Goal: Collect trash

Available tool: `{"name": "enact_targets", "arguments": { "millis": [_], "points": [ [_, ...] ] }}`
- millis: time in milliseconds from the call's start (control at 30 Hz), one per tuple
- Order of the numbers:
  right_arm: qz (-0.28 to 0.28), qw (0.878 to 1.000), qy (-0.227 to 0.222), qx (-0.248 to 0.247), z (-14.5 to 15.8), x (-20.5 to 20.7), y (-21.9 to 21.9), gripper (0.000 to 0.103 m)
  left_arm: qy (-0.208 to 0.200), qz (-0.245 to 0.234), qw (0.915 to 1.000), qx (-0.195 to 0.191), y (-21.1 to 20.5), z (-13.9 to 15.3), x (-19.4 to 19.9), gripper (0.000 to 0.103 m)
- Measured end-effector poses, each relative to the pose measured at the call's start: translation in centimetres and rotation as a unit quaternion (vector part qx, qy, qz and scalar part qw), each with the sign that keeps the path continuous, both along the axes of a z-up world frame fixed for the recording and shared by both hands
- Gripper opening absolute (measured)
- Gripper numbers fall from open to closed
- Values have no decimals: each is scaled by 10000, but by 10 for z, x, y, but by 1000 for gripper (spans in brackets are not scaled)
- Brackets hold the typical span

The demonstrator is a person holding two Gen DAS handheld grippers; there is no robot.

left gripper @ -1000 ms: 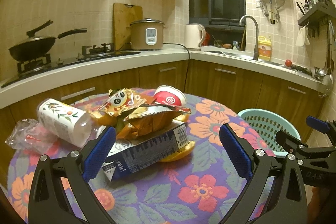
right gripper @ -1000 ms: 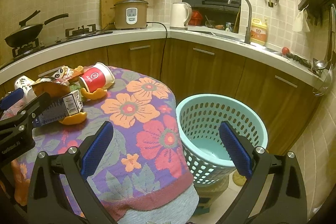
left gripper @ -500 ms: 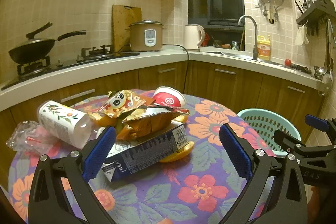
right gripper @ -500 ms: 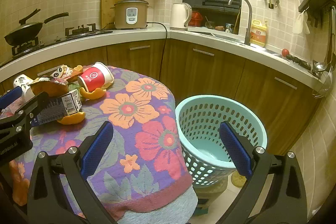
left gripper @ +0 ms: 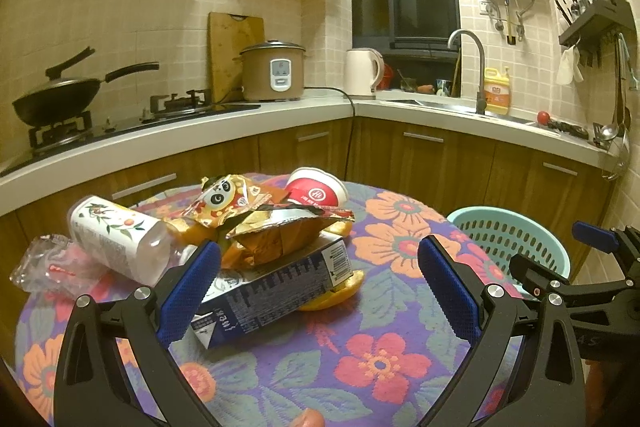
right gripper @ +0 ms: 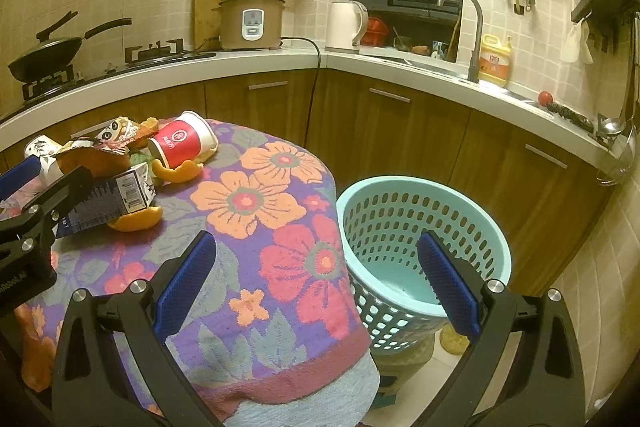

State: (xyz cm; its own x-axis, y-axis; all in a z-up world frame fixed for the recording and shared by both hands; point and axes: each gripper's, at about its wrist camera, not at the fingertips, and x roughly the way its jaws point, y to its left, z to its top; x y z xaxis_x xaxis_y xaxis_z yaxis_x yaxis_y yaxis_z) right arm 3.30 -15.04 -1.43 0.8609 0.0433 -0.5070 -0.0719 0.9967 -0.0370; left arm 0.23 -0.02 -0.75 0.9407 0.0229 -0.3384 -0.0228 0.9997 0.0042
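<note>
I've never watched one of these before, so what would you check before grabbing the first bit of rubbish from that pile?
1. Left gripper open: ok.
2. Right gripper open, holding nothing: ok.
3. Blue carton lies ahead of the left gripper: ok.
4. Carton free to lift: not ok, a foil wrapper rests on it.
5. Basket upright beside the table, mouth unobstructed: ok.
6. Whether the white bottle is empty: cannot tell.

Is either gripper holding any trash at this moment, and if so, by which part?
Nothing is held. The left gripper is open, facing the blue carton; the right gripper is open, facing the basket.
</note>
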Motion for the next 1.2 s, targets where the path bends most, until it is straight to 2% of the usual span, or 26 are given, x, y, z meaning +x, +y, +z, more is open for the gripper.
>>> {"name": "enact_targets", "arguments": {
  "millis": [900,1200],
  "points": [
    [106,9998,79,-121,-6,1,7,96,11,-2,10000,-4,1,0,0,96],
    [226,9995,174,116,-7,3,6,96,-70,-122,9999,-47,1,1,-3,95]
  ]
}}
